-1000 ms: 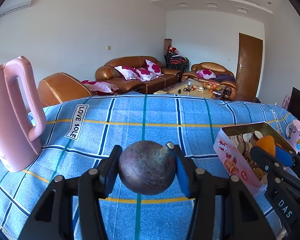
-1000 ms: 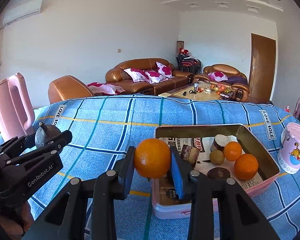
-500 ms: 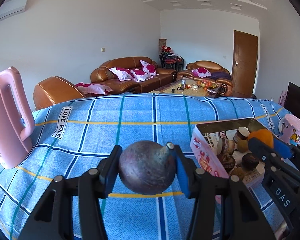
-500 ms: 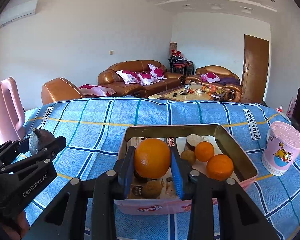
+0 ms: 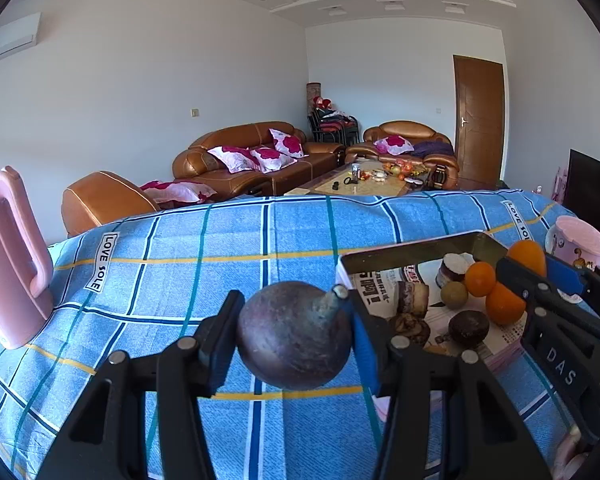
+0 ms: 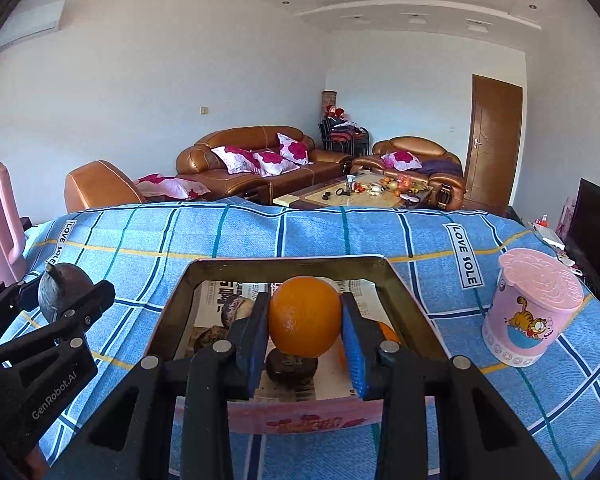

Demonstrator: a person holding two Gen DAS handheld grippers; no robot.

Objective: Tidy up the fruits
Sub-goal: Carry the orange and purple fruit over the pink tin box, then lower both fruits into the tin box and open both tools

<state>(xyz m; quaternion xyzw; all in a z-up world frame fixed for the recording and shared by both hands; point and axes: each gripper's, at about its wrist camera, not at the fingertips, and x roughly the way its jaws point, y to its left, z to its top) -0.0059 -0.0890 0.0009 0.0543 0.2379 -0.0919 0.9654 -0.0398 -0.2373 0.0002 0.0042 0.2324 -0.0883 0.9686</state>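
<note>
My left gripper (image 5: 290, 334) is shut on a dark purple round fruit (image 5: 294, 334) with a stem, held above the blue checked cloth left of the pink tin box (image 5: 412, 250). My right gripper (image 6: 304, 322) is shut on an orange (image 6: 305, 316) and holds it over the box (image 6: 204, 270), above a dark fruit (image 6: 291, 366). The box is lined with newspaper and holds two oranges (image 5: 480, 279), a small brownish fruit (image 5: 454, 293), a dark fruit (image 5: 469, 328) and cut pieces. The right gripper with its orange also shows in the left wrist view (image 5: 528, 256).
A pink jug (image 5: 10, 260) stands at the table's left edge. A pink cartoon cup (image 6: 530, 306) stands right of the box. The blue checked cloth (image 6: 260, 232) covers the table. Sofas and a coffee table lie beyond the far edge.
Both grippers have moved right with their fruits. The right gripper's orange now hangs over the middle of the box, and the left gripper is closer to the box's left side.
</note>
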